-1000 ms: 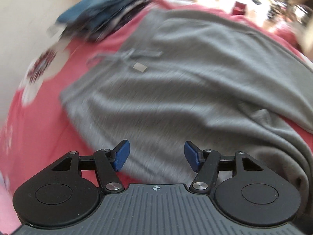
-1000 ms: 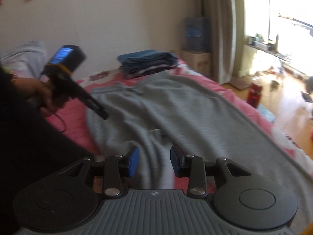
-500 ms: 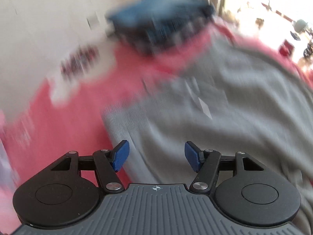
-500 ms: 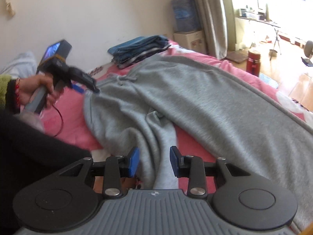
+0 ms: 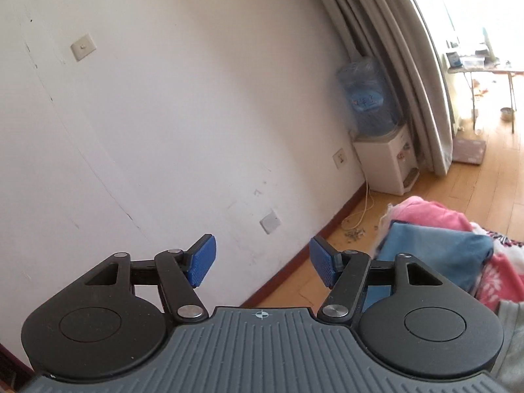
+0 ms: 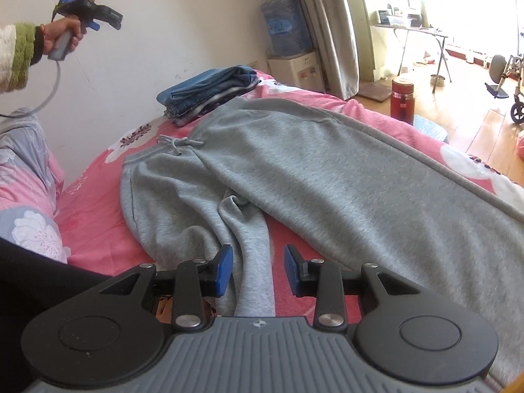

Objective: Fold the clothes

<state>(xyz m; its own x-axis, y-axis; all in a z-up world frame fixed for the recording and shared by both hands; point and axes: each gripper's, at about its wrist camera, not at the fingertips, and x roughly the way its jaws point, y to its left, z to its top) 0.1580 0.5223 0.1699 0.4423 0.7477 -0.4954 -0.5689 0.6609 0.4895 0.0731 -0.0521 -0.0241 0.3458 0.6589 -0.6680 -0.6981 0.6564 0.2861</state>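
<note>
Grey sweatpants [image 6: 311, 177] lie spread on the pink bed [image 6: 98, 216], waistband and drawstring [image 6: 178, 142] toward the wall, one leg running right, the other bunched toward me. My right gripper [image 6: 258, 270] hovers open just above the bunched leg, holding nothing. In the right wrist view, a hand holds the left gripper [image 6: 111, 21] raised high near the wall, far from the pants. The left gripper [image 5: 262, 263] is open and empty, facing the white wall. A sliver of grey cloth [image 5: 511, 337] shows at the left wrist view's right edge.
A folded stack of jeans and clothes [image 6: 209, 93] sits at the bed's far corner, also seen as the blue stack [image 5: 435, 255]. A water dispenser [image 6: 291, 49] and curtain [image 6: 321, 16] stand by the wall. A red bottle [image 6: 403, 98] stands on the wooden floor. Pillows [image 6: 26, 177] lie left.
The left gripper has lifted off the pants and swung up toward the wall, staying open. The right gripper has tilted down a little over the bunched leg, open throughout.
</note>
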